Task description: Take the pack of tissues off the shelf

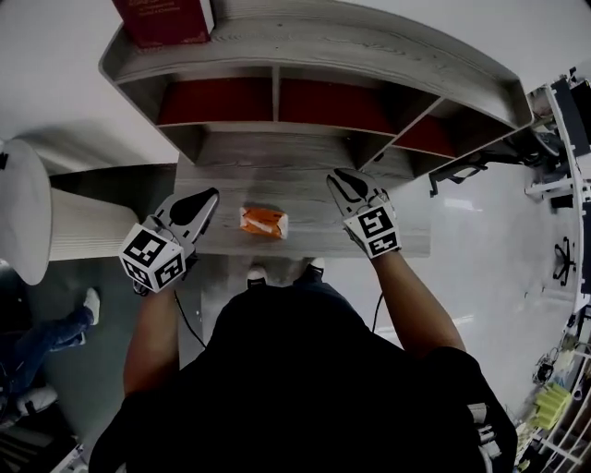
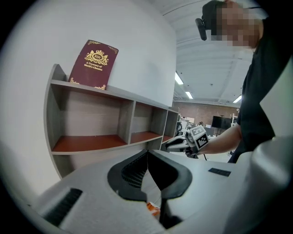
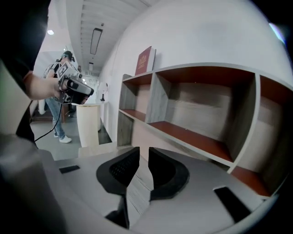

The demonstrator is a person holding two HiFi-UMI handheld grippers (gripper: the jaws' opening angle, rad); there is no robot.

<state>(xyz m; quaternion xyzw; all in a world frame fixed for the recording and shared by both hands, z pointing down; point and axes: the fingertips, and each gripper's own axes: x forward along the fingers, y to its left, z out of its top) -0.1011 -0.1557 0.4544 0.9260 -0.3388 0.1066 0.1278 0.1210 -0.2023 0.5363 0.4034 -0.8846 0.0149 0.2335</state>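
Centre of the head view: pack of tissues (image 1: pixel 264 222), orange, lay flat on the grey wood-grain board (image 1: pixel 305 171) in front of the shelf (image 1: pixel 323 51), below its compartments in frame. Just left of it sat the left gripper (image 1: pixel 208 199), not touching it, jaws closed tip to tip on nothing; a bit of orange showed low in the left gripper view. Right of the pack, near but apart, was the right gripper (image 1: pixel 340 177), jaws at a narrow slit, nothing between them. Shelf compartments had red floors. At upper left a dark red book (image 1: pixel 162 18) stood on the shelf top
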